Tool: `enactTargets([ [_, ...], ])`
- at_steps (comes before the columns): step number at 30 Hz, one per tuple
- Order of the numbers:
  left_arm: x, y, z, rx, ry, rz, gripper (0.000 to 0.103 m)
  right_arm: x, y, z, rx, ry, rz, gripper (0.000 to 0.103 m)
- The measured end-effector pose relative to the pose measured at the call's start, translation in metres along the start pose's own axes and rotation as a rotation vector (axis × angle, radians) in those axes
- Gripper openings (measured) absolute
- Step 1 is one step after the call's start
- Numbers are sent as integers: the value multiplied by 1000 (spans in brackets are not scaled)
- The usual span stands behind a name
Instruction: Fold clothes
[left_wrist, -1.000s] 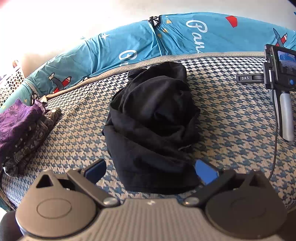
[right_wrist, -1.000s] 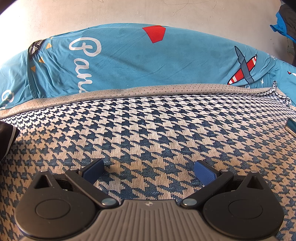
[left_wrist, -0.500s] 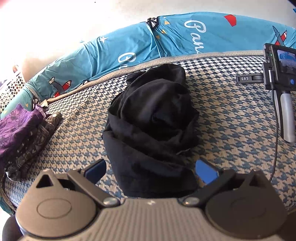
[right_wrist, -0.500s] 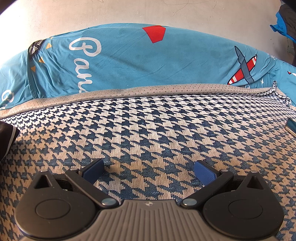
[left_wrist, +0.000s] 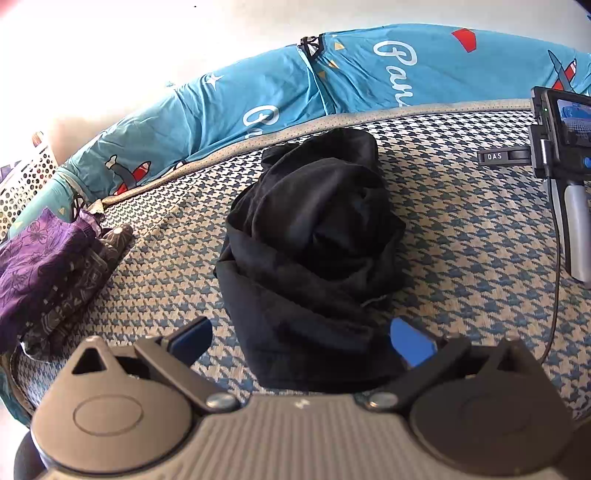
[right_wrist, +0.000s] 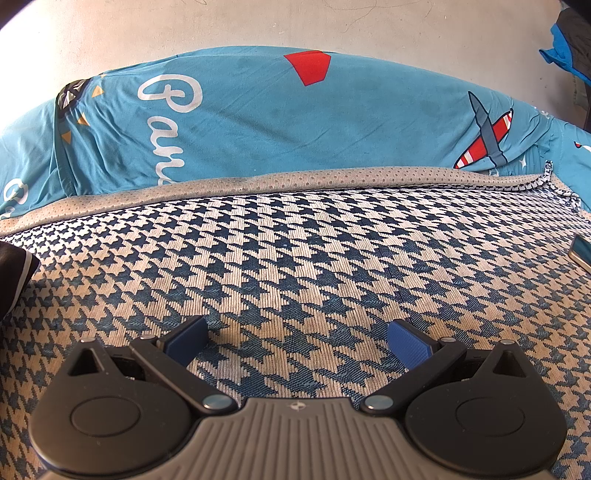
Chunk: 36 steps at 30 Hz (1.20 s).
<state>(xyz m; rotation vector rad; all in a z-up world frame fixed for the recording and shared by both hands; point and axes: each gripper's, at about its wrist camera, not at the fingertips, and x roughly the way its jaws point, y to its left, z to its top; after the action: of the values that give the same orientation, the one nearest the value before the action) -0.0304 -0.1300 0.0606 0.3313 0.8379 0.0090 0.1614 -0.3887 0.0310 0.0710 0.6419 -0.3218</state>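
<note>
A crumpled black garment (left_wrist: 310, 243) lies in a heap on the blue-and-cream houndstooth mattress (left_wrist: 472, 236). My left gripper (left_wrist: 301, 341) is open, its blue pads on either side of the heap's near edge, holding nothing. In the right wrist view my right gripper (right_wrist: 297, 341) stands open low over bare houndstooth cover (right_wrist: 314, 258), nothing between its fingers. A corner of the black garment (right_wrist: 13, 277) shows at that view's left edge. The right gripper's body (left_wrist: 565, 162) appears at the far right of the left wrist view.
Folded purple and dark patterned clothes (left_wrist: 48, 273) are stacked at the left. A teal bolster with white lettering (right_wrist: 288, 122) runs along the back by the wall. A white perforated basket (left_wrist: 26, 173) is far left. A phone edge (right_wrist: 581, 253) lies at right.
The left wrist view has shifted slightly, so the black heap sits a little further right and closer in frame. The right gripper has not moved.
</note>
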Motion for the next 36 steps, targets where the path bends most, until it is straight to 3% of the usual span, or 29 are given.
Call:
enactTargets([
  [26,3,2,1,-6,26,52,103,0,0,0,0,0,0,103],
  [36,11,0,7,17,44,106,103,0,0,0,0,0,0,103],
])
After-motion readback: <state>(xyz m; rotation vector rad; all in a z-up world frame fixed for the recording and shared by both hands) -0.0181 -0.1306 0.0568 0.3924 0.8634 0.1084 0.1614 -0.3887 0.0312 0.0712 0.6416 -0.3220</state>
